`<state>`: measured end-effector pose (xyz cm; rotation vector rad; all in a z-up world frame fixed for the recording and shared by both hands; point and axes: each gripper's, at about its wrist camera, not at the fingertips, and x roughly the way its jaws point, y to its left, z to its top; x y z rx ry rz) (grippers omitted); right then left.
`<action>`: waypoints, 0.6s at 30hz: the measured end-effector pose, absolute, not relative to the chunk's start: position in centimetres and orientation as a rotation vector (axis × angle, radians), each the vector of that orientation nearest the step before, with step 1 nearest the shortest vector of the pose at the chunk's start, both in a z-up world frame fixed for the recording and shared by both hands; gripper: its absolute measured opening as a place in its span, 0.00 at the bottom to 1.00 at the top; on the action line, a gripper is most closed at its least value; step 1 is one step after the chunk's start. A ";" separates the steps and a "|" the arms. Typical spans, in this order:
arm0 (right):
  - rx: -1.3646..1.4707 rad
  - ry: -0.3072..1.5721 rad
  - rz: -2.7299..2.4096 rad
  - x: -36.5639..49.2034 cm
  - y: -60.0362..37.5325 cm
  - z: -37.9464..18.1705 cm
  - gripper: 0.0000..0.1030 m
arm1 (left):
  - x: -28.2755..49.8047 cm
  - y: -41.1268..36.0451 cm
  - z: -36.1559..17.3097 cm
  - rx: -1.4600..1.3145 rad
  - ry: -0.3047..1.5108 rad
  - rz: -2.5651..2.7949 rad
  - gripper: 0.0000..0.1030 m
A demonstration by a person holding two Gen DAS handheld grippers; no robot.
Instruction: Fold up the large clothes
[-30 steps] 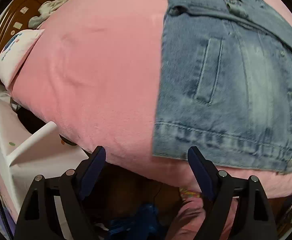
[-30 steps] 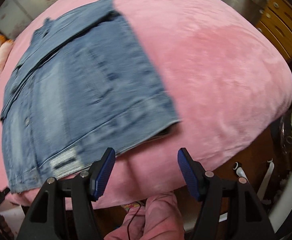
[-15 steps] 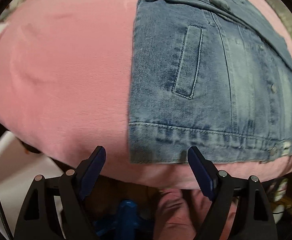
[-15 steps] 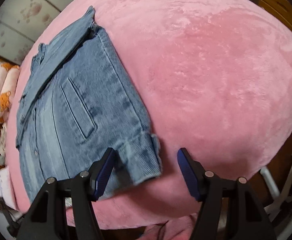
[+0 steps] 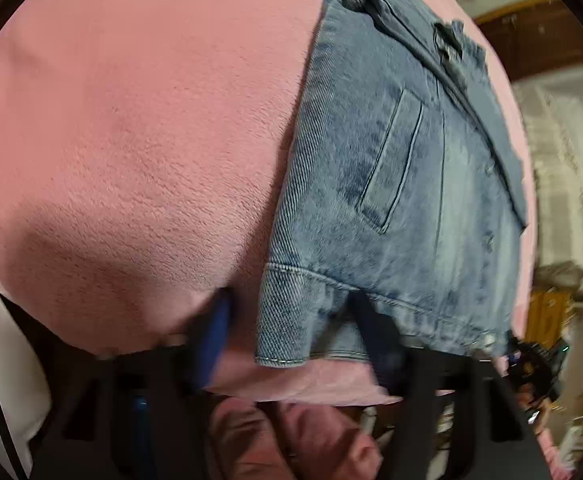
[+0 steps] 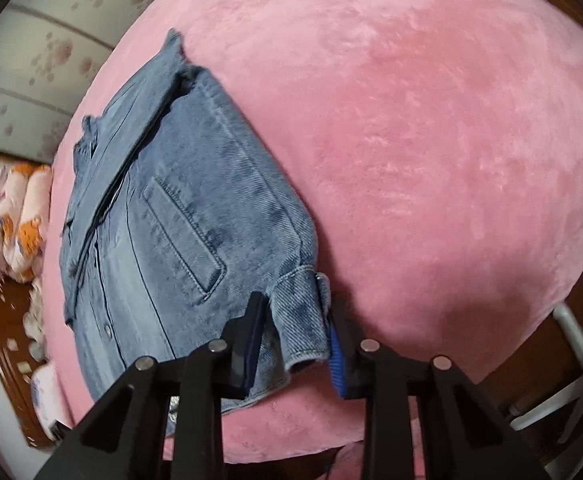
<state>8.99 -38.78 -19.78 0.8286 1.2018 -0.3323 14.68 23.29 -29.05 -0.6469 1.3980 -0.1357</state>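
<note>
Two side folds look done: the denim jacket lies narrowed on the pink bed. My right gripper has just clamped its hem corner; my left gripper has been closing around the other corner, not yet pinching. Final lengthwise fold remains.

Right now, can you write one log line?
jacket: folded on blanket | right tongs: closing on cuff | left tongs: closing at hem

Faded twill-weave denim jacket lies on a plush, matt pink fleece blanket.
</note>
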 end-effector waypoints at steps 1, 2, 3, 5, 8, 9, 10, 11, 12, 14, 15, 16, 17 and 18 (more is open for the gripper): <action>0.818 1.198 -0.328 9.1 -38.6 -19.4 0.24 | 14.4 23.4 -29.2 -0.685 1.394 -0.157 0.33; 0.814 1.193 -0.324 9.2 -38.4 -19.0 0.23 | 14.3 23.6 -29.4 -0.717 1.388 -0.175 0.29; 0.819 1.187 -0.322 9.2 -38.4 -18.7 0.21 | 14.2 23.7 -29.4 -0.730 1.386 -0.180 0.23; 0.857 1.160 -0.298 9.3 -38.4 -17.8 0.14 | 14.2 23.2 -28.9 -0.737 1.389 -0.167 0.19; 0.900 1.137 -0.253 9.7 -37.5 -16.6 0.13 | 15.2 21.5 -27.5 -0.685 1.404 -0.131 0.17; 0.907 1.131 -0.229 10.0 -37.0 -16.0 0.13 | 15.4 21.0 -26.8 -0.666 1.409 -0.118 0.16; 0.910 1.127 -0.212 10.3 -36.6 -15.6 0.13 | 15.8 20.6 -26.1 -0.651 1.407 -0.114 0.14; 0.912 1.123 -0.193 10.7 -36.1 -15.2 0.13 | 16.1 20.4 -25.4 -0.641 1.401 -0.110 0.14; 0.918 1.120 -0.169 11.3 -35.4 -14.7 0.13 | 16.2 20.1 -24.6 -0.638 1.388 -0.115 0.12; 0.937 1.104 -0.127 12.1 -34.4 -14.1 0.13 | 16.2 19.9 -23.0 -0.656 1.351 -0.129 0.11; 0.954 1.090 -0.096 12.7 -33.6 -13.8 0.13 | 16.2 19.7 -22.2 -0.671 1.330 -0.139 0.11; 0.969 1.080 -0.070 13.2 -33.2 -13.6 0.13 | 16.4 19.5 -21.6 -0.683 1.315 -0.140 0.10; 0.987 1.068 -0.040 13.9 -32.6 -13.5 0.13 | 16.7 19.1 -20.8 -0.700 1.295 -0.147 0.10; 1.005 1.058 -0.013 14.6 -32.1 -13.4 0.13 | 16.9 18.9 -20.4 -0.715 1.280 -0.155 0.10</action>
